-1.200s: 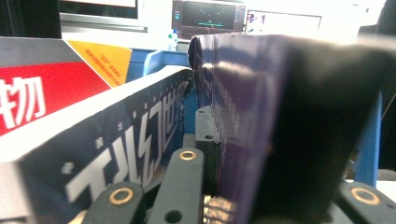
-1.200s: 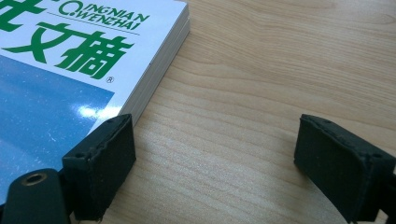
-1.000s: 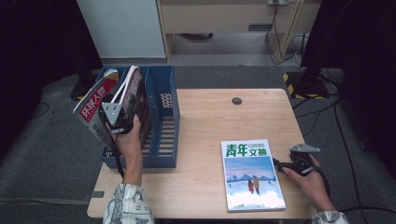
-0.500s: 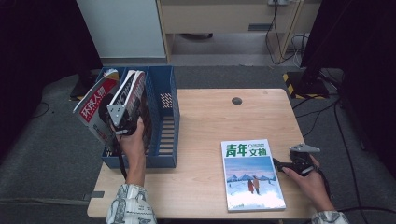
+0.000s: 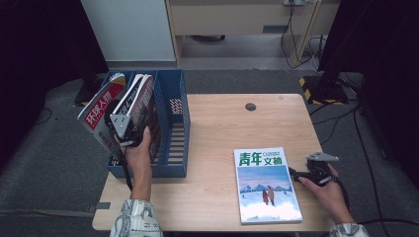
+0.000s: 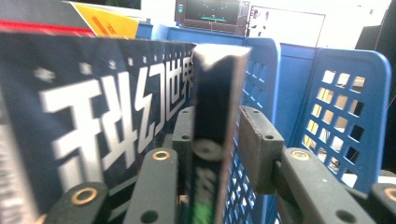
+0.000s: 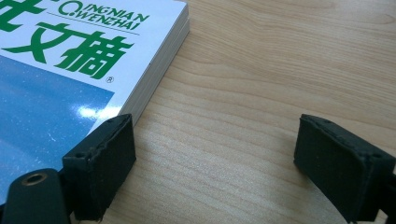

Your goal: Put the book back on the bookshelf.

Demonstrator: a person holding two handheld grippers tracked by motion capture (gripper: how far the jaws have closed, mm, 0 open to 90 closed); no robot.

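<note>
From the high view, my left gripper [image 5: 129, 129] is over at 9 o'clock, at the dark magazine [image 5: 143, 106] standing in the blue file rack [image 5: 173, 123], next to the red magazine [image 5: 99, 111].

Left gripper view: its jaws have just been opening. The dark magazine's spine [image 6: 212, 140] sits between them, with a gap at the right pad, so I'd say it's let go. It's thin and floppy, so it'll probably lean on the divider.

Right gripper view: my right gripper [image 7: 215, 163] is spread wide and empty on the wooden table [image 7: 261, 70], and the blue-and-white magazine [image 7: 70, 70] lies flat at 10 o'clock. Glossy cover, likely slippery; I'd pinch the edge near the spine.
</note>
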